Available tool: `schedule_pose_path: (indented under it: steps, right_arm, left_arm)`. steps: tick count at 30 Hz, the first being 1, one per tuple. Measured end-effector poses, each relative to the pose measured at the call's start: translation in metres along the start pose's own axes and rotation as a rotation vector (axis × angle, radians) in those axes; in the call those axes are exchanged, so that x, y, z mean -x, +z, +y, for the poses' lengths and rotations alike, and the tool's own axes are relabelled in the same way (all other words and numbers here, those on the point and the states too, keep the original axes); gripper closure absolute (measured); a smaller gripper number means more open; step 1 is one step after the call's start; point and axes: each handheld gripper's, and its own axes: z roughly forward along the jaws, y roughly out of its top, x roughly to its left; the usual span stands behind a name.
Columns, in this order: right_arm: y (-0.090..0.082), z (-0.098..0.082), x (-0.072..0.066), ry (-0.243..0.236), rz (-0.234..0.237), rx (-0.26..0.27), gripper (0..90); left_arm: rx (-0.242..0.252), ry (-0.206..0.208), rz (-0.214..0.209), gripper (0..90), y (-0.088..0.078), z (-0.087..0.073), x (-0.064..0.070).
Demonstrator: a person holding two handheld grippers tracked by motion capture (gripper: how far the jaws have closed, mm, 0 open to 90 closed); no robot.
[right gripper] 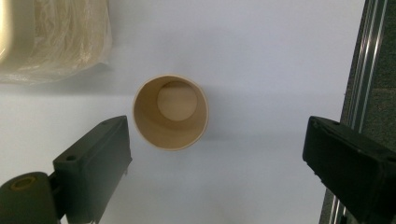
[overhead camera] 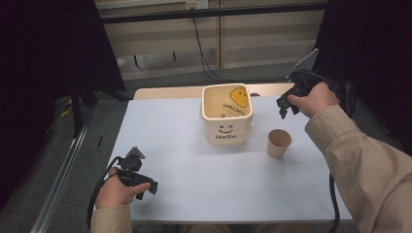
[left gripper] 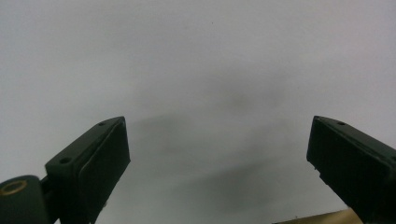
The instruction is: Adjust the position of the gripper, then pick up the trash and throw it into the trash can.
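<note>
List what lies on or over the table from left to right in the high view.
left gripper → square bin marked Hello → paper cup → right gripper

Right gripper over an upright paper cup on the desk.

The right gripper (right gripper: 217, 163) looks straight down on the pale desk (right gripper: 261, 56), its two black jaws set wide apart with nothing between them. A tan paper cup (right gripper: 171, 112) stands upright and empty, its round mouth facing the camera; it lies just above the gap between the jaws, nearer the left jaw and touching neither. At the top left corner sits part of a cream container (right gripper: 14, 32) with crinkled clear plastic (right gripper: 70, 42) over its side, apart from the cup. Along the right, the desk's edge meets a metal rail (right gripper: 362, 70).
</note>
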Motion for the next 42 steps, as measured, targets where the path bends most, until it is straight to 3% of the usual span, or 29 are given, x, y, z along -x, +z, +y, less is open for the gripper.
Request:
schedule_pose_path:
  steps: [13, 26, 42]
  right_arm:
    - [-0.001, 0.002, -0.024, -0.037, 0.031, -0.009, 7.5]
    - [0.003, 0.003, -0.029, -0.057, 0.001, -0.032, 6.5]
    - [0.045, 0.000, -0.029, -0.043, 0.023, -0.067, 6.5]
  left_arm:
    - [-0.002, 0.007, 0.005, 5.8, 0.000, 0.000, 0.001]
    - [0.002, 0.008, 0.009, 5.7, 0.001, 0.000, 0.001]
    - [-0.004, 0.008, 0.001, 5.6, 0.000, 0.000, 0.000]
